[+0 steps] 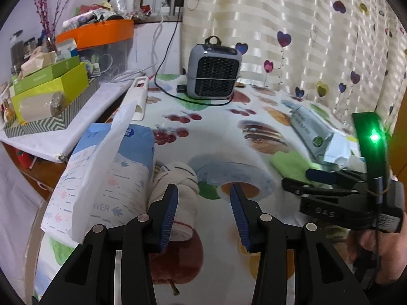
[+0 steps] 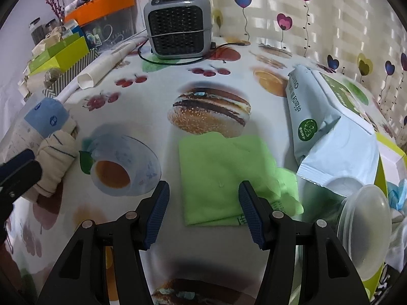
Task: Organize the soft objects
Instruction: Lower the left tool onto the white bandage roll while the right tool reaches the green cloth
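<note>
1. The left hand-held gripper (image 1: 203, 198) stood spread over the surface (image 1: 216, 127), nothing between its jaws.
2. A rolled cream sock bundle (image 1: 178, 190) lay at its 9 o'clock, just behind the left finger, beside a blue-and-white tissue pack (image 1: 106, 178).
3. The right hand-held gripper (image 2: 203, 203) was spread too, gripping nothing.
4. A folded green cloth (image 2: 218, 175) lay at its 12 o'clock, reaching between the fingertips.
</note>
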The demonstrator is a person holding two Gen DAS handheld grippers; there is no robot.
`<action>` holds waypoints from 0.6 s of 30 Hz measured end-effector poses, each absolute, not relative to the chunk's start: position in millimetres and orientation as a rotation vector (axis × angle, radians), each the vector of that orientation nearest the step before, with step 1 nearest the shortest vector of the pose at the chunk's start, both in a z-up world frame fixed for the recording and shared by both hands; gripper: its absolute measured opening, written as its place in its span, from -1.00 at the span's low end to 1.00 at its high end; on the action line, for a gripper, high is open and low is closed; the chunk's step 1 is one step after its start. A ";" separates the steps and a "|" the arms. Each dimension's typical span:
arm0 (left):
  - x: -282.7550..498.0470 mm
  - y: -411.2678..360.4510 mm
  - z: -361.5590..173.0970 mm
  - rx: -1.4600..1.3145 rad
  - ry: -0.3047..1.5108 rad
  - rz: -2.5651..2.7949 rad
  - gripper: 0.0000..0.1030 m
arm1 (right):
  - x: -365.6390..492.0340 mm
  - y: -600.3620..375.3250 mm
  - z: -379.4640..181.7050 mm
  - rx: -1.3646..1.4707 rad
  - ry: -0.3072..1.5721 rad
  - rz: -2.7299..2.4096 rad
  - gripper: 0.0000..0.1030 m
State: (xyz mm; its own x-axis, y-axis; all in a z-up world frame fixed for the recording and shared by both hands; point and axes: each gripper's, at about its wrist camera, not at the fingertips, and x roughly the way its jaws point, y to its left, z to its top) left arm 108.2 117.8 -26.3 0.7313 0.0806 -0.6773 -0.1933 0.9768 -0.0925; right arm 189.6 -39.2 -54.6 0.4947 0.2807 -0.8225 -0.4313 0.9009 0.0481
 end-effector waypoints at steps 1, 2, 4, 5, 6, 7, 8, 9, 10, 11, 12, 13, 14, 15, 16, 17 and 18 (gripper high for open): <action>108.5 117.9 -26.5 -0.152 0.733 0.161 -0.19 | 190.0 -40.1 -54.2 -0.175 0.956 0.428 -0.14; 108.7 117.9 -26.7 -0.140 0.727 0.174 -0.19 | 190.5 -40.4 -53.9 -0.174 0.954 0.425 -0.23; 109.9 119.9 -27.4 -0.139 0.726 0.180 -0.19 | 192.2 -42.8 -53.4 -0.146 0.955 0.439 -0.67; 111.2 120.4 -28.3 -0.141 0.731 0.182 -0.19 | 192.2 -42.8 -53.4 -0.146 0.954 0.439 -0.73; 112.8 121.7 -29.8 -0.141 0.738 0.187 -0.19 | 192.0 -41.9 -53.7 -0.151 0.952 0.442 -0.77; 114.3 122.8 -31.0 -0.140 0.743 0.195 -0.19 | 191.3 -40.8 -53.8 -0.155 0.951 0.446 -0.82; 115.0 123.8 -31.6 -0.134 0.745 0.207 -0.19 | 190.9 -40.1 -53.7 -0.156 0.952 0.451 -0.84; 115.4 124.4 -31.9 -0.133 0.747 0.209 -0.17 | 190.2 -39.5 -53.6 -0.153 0.955 0.461 -0.90; 115.6 124.9 -32.2 -0.134 0.750 0.205 -0.15 | 189.0 -38.4 -53.4 -0.155 0.957 0.469 -0.90; 115.6 124.9 -32.4 -0.135 0.753 0.201 -0.08 | 187.3 -37.7 -53.2 -0.154 0.959 0.478 -0.90; 115.2 124.6 -32.5 -0.136 0.755 0.197 -0.04 | 185.3 -37.0 -53.0 -0.147 0.962 0.494 -0.90; 114.6 123.9 -32.7 -0.135 0.757 0.191 -0.02 | 183.5 -37.0 -53.2 -0.139 0.965 0.508 -0.90; 114.0 122.2 -32.8 -0.131 0.758 0.184 0.01 | 181.7 -37.2 -53.3 -0.133 0.967 0.516 -0.90; 113.6 120.1 -32.9 -0.130 0.760 0.176 0.03 | 180.0 -37.0 -53.2 -0.128 0.969 0.524 -0.90; 113.0 118.5 -32.9 -0.130 0.761 0.166 0.04 | 177.9 -37.1 -53.1 -0.116 0.973 0.542 -0.90; 112.1 116.2 -32.3 -0.130 0.762 0.150 0.05 | 176.2 -37.2 -53.0 -0.106 0.977 0.553 -0.90; 111.0 113.9 -31.7 -0.130 0.762 0.132 0.05 | 174.7 -37.4 -52.7 -0.101 0.978 0.559 -0.90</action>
State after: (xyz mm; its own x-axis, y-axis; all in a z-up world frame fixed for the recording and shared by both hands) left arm 111.0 113.9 -31.7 0.7160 0.0715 -0.6944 -0.1658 0.9837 -0.0697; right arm 174.7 -37.4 -52.7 0.4305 0.4027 -0.8078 -0.4917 0.8551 0.1643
